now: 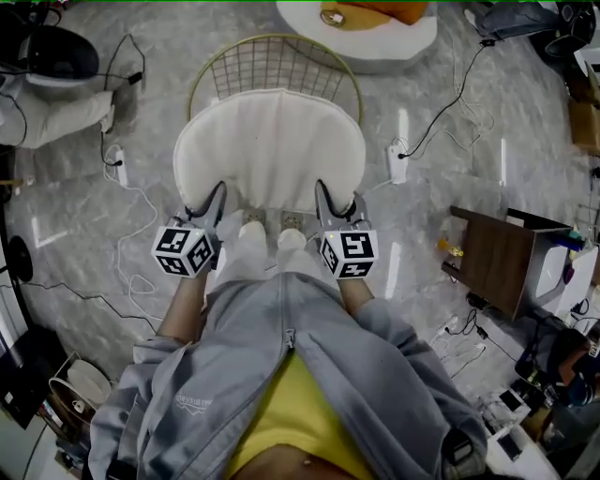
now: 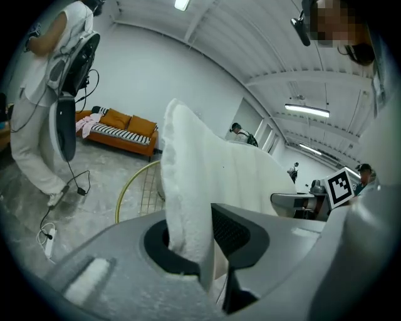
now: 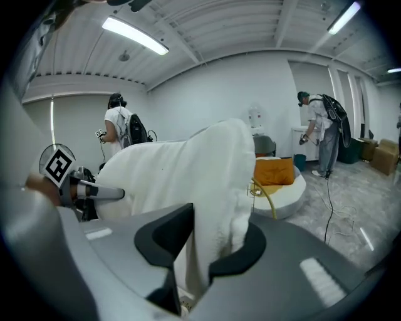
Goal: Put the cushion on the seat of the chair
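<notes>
The white fluffy cushion (image 1: 270,145) hangs over the chair (image 1: 274,64), a gold wire chair whose back rim shows beyond the cushion's far edge. My left gripper (image 1: 214,202) is shut on the cushion's near left edge, and my right gripper (image 1: 323,199) is shut on its near right edge. In the left gripper view the cushion (image 2: 188,188) is pinched between the jaws, with the chair's wire rim (image 2: 135,182) behind it. The right gripper view shows the cushion (image 3: 207,188) squeezed between those jaws too. The seat itself is hidden under the cushion.
A round white platform (image 1: 375,37) with an orange pillow (image 1: 394,9) lies beyond the chair. Cables and power strips (image 1: 397,161) trail on the marble floor on both sides. A brown cabinet (image 1: 497,258) stands at the right. People stand in the background of both gripper views.
</notes>
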Demonstrator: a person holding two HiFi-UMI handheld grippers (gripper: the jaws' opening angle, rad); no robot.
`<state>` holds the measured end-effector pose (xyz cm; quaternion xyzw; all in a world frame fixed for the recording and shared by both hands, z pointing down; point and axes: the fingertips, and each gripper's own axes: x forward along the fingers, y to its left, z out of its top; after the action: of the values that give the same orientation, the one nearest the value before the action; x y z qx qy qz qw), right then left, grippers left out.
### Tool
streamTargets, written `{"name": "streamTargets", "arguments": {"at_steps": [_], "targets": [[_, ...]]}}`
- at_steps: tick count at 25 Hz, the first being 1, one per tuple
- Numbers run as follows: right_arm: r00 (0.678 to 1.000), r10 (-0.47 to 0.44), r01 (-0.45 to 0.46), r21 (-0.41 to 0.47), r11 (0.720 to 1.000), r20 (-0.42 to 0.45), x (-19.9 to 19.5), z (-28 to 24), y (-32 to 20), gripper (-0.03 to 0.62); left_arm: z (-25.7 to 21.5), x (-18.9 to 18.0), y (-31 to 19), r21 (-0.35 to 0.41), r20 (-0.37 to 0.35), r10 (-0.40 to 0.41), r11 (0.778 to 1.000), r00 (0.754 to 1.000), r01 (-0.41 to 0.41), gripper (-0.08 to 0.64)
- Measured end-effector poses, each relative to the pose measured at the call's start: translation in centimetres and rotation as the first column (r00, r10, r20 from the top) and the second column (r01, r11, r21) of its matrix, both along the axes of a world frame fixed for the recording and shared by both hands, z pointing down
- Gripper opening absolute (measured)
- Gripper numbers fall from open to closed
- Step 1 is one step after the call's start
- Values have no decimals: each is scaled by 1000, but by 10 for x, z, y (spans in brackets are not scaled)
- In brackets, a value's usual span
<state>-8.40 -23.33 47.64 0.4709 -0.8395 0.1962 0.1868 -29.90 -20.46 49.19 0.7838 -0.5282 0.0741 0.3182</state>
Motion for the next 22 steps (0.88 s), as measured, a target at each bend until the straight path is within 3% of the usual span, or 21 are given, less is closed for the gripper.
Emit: {"name": "streamTargets", "arguments": {"at_steps": [9,22], "targets": [[999,0,-7,-135,991,-48,-1,102,-33,87,104,-2,-36,-142,-20,48,989,999,-50,63],[998,24,-38,-244,969,-61,23,222,-53,89,219,21,-60,-242,-47,85,966,995,-94,64]]}}
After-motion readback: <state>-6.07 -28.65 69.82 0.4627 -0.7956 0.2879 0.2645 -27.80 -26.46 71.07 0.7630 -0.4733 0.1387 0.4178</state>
